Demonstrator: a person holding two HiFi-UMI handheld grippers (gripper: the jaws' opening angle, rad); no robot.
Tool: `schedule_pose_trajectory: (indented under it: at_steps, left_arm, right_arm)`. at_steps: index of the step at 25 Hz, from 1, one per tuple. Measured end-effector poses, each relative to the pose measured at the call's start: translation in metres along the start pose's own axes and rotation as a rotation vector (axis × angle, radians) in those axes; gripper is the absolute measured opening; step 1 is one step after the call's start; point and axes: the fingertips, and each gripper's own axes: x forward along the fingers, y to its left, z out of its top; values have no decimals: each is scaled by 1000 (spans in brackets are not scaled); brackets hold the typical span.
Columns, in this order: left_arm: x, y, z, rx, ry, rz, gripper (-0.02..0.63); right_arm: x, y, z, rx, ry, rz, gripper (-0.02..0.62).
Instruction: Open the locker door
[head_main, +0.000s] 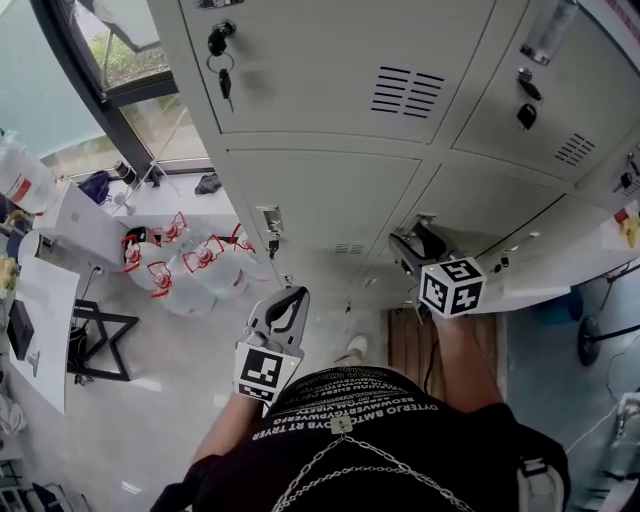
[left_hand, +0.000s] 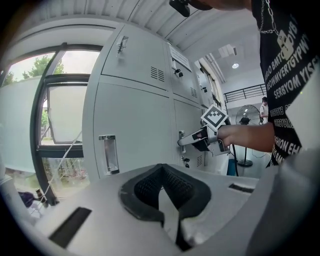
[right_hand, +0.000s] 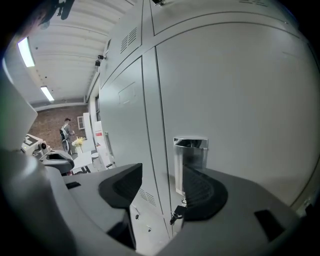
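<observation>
Two claws are up by the lockers, but none of the opening is done yet, as far as I can see. The locker door (right_hand: 235, 100) looks shut and sits flat with the door next to it.

The right claw (right_hand: 162, 170) has its jaws wide apart, and nothing is squeezed between them. The door's handle (right_hand: 190, 145) is just in front of this claw, right past the tip of its right-side jaw. I cannot tell if that jaw touches it. The crack between the two doors shows in the gap between the jaws. A small key (right_hand: 175, 216) hangs in the lock, low in front of the claw and just under the handle.

The left claw (left_hand: 162, 172) has its jaws together and holds nothing. It hangs back from the lockers, and the door is well off to its right side.

I think what is left is to close the jaws on the handle and pull. The key may need a turn first; I cannot tell.

The door is smooth, pale grey metal. Its handle is tall, shiny and silver, set near the door's edge.
</observation>
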Motion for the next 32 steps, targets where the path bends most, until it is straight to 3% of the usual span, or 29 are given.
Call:
schedule_pose_trajectory:
  at_steps: [6,11,20,32]
  left_arm:
    - [-26,3,-7,-11,12,15,0]
    - [-39,-10,-12,0,19,-28,0]
    - [-56,-39,-19,10,13,-136,-1]
    - [-64,-92,-13,39,-2,-221,0]
  right_arm:
    - [-11,8,-6,-28,19,-27,235]
    - [-35,15,-16,-36,-1,-71,223]
    - [-83,13,-37,2,-29,-160,109]
    - [-135,13,-63,84,-41,-163,118]
